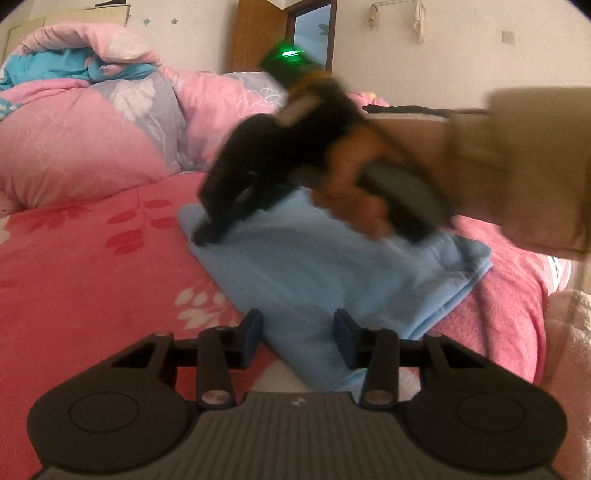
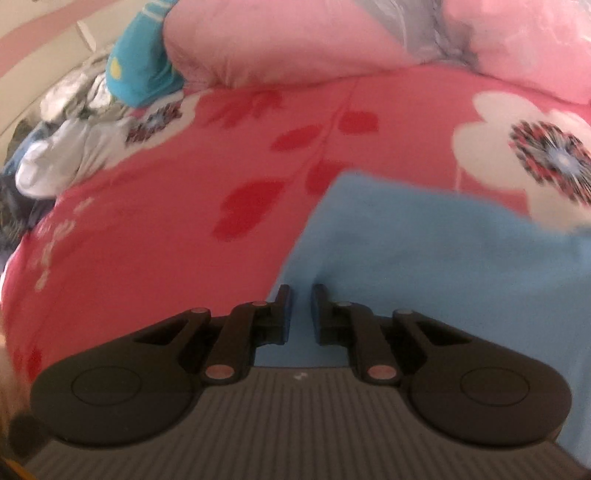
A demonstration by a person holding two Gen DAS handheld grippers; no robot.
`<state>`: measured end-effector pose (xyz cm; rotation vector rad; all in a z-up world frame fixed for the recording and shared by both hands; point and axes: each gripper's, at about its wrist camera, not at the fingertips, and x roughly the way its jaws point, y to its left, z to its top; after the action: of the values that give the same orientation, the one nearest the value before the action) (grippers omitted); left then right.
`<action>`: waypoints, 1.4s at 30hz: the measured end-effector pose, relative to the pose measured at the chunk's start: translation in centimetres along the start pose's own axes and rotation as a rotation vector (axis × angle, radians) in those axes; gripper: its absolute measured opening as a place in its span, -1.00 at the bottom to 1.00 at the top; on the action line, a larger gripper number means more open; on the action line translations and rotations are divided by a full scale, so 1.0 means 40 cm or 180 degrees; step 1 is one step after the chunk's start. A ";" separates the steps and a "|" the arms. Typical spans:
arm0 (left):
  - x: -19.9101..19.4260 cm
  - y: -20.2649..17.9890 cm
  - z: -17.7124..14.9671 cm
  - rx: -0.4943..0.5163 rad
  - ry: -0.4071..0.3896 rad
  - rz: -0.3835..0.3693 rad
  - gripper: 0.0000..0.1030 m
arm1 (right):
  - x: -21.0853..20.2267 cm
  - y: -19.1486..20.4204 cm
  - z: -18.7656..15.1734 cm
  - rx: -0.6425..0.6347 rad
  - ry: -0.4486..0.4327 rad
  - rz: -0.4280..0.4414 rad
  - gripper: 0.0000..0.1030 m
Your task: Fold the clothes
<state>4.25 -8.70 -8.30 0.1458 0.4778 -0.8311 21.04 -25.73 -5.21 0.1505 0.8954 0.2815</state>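
A light blue cloth [image 1: 332,266] lies folded flat on the pink floral bedsheet [image 1: 92,277]. My left gripper [image 1: 297,332] stands over its near corner, fingers apart, with the cloth's edge lying between them and no pad pressing on it. A hand [image 1: 351,184] in a tan sleeve holds my right gripper [image 1: 203,236], blurred, with its tips down on the cloth's far left corner. In the right wrist view the right gripper [image 2: 301,301] has its fingers nearly together, pinching a thin ridge of the blue cloth [image 2: 443,277] near its left edge.
A puffy pink quilt [image 1: 92,140] is heaped along the back of the bed. A pile of grey and white clothes [image 2: 66,147] lies at the far left edge. Cream fluffy fabric [image 1: 569,332] sits at the right, and a door [image 1: 310,33] stands behind.
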 end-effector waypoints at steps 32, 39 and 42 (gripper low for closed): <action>0.000 -0.005 -0.004 0.0017 -0.0005 0.0050 0.06 | 0.059 -0.036 0.203 0.0035 0.0093 -0.0458 -0.45; -0.002 -0.014 -0.008 0.0057 -0.0021 0.0088 0.06 | 0.142 0.068 0.181 -0.0310 0.0617 -0.0635 -0.11; -0.003 -0.018 -0.009 0.0079 -0.0025 0.0105 0.06 | 0.178 0.066 0.165 -0.0347 0.0694 -0.0817 -0.22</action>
<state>3.51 -9.00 -8.53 0.1729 0.4567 -0.8052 29.96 -21.12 -5.78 -0.0983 1.1008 0.1078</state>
